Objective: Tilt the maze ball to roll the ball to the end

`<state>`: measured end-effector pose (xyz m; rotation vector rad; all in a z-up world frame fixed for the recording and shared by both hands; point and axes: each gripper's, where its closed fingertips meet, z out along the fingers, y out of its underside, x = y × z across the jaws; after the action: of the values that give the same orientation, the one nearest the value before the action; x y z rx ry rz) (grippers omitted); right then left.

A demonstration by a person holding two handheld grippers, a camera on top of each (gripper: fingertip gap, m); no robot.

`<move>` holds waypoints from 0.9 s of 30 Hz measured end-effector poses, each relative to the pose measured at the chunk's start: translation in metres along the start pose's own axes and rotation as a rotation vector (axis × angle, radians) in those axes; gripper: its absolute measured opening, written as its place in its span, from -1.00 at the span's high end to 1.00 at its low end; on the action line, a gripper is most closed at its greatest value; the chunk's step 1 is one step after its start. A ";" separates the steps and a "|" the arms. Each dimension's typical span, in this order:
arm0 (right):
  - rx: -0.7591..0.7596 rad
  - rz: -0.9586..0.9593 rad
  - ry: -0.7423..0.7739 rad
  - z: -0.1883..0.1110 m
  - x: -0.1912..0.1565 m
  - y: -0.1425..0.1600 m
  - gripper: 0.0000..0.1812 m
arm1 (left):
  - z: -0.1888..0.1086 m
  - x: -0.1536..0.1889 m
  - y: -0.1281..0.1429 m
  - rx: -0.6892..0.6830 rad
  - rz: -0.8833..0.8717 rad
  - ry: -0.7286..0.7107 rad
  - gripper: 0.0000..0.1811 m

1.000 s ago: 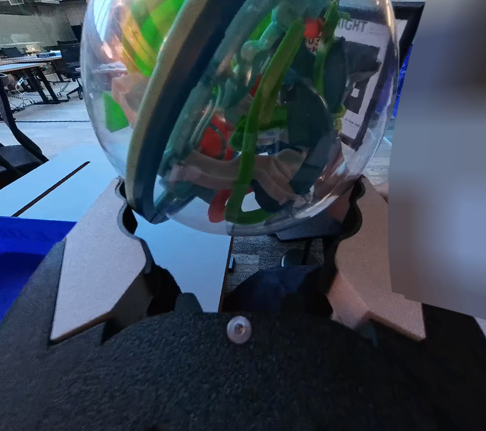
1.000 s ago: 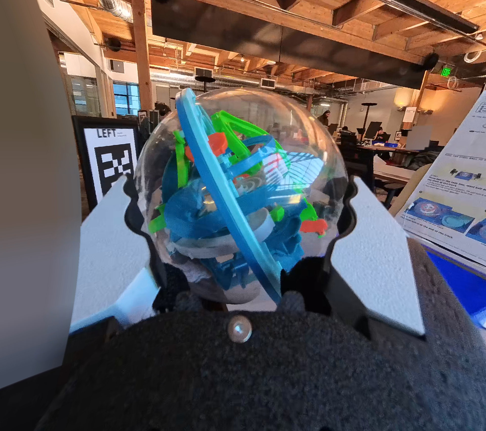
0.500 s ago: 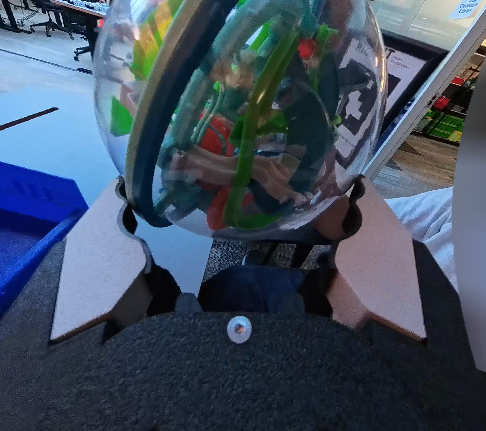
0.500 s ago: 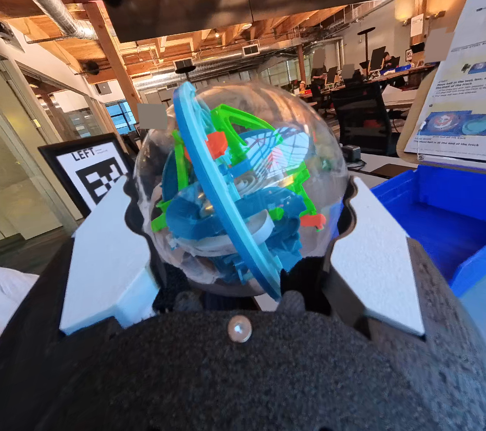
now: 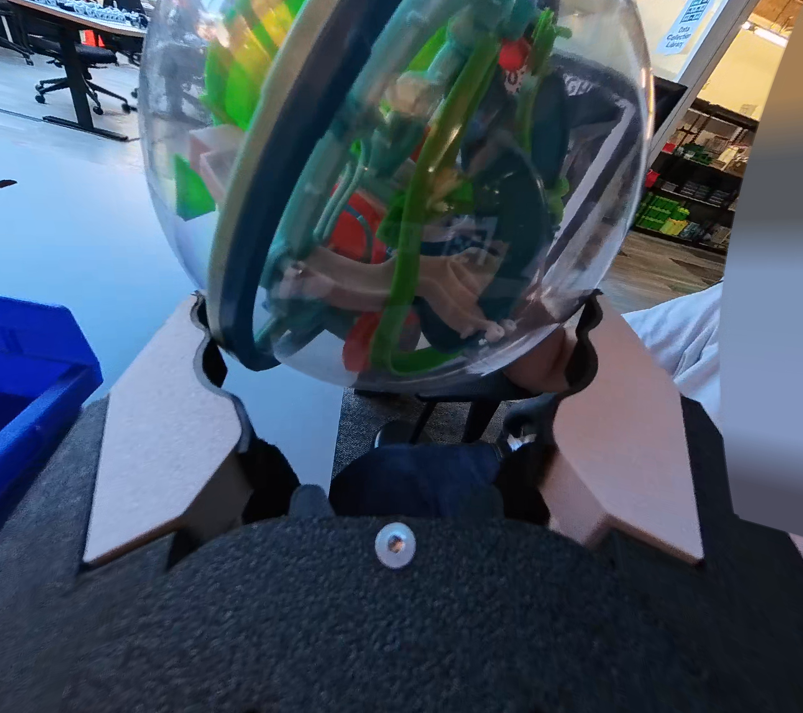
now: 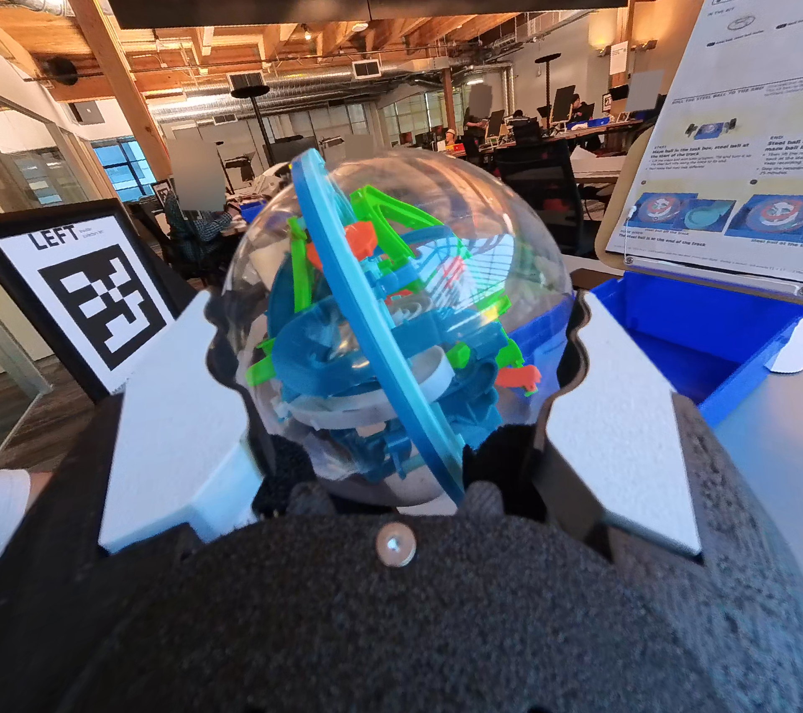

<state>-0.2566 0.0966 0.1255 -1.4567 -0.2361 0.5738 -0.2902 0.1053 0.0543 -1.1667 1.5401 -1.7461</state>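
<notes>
The maze ball (image 5: 391, 153) is a clear sphere with a blue rim band and green, teal, orange and white tracks inside. It is held in the air between both grippers, its rim band tilted. My left gripper (image 5: 395, 344) is shut on its lower part, with tan fingers (image 5: 169, 422) on either side. My right gripper (image 6: 395, 366) is shut on the maze ball (image 6: 391, 322) from the opposite side, with white fingers (image 6: 174, 409) on either side. I cannot make out the small steel ball inside.
A blue bin (image 6: 695, 348) sits on the white table (image 5: 78, 240); it also shows in the left wrist view (image 5: 34, 388). An instruction board (image 6: 717, 118) stands behind the bin. The left gripper's marker card (image 6: 87, 292) shows beyond the ball. A white sleeve (image 5: 678, 344) is at right.
Both grippers have swung round together with the maze ball still clamped. The blue bin and the board have come into the right wrist view, and the room behind has shifted in both views.
</notes>
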 end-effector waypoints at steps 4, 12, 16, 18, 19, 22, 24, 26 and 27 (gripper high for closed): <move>0.060 -0.172 -0.021 -0.003 -0.024 -0.014 -0.64 | -0.001 0.012 -0.007 0.066 0.136 0.021 -0.73; 0.057 -0.115 -0.014 -0.011 -0.021 -0.018 -0.64 | 0.009 0.019 -0.003 -0.003 0.072 0.011 -0.73; 0.055 -0.103 -0.008 -0.012 -0.021 -0.019 -0.64 | 0.010 0.020 -0.004 -0.002 0.063 0.013 -0.73; 0.053 -0.102 -0.011 -0.013 -0.020 -0.019 -0.64 | 0.010 0.020 -0.004 -0.003 0.064 0.009 -0.73; 0.051 -0.101 -0.010 -0.013 -0.020 -0.018 -0.64 | 0.010 0.020 -0.003 -0.006 0.061 0.009 -0.73; 0.049 -0.099 -0.007 -0.013 -0.018 -0.018 -0.64 | 0.012 0.019 0.000 -0.022 0.051 0.011 -0.73; 0.050 -0.095 -0.005 -0.013 -0.017 -0.018 -0.64 | 0.012 0.018 0.000 -0.023 0.045 0.011 -0.73; 0.049 -0.080 -0.007 -0.013 -0.015 -0.017 -0.64 | 0.013 0.017 0.000 -0.027 0.034 0.005 -0.73; 0.050 -0.070 -0.010 -0.012 -0.013 -0.017 -0.64 | 0.012 0.017 0.000 -0.027 0.029 -0.002 -0.73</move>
<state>-0.2583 0.0790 0.1431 -1.3921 -0.2782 0.5269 -0.2874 0.0852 0.0584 -1.1526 1.5762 -1.7099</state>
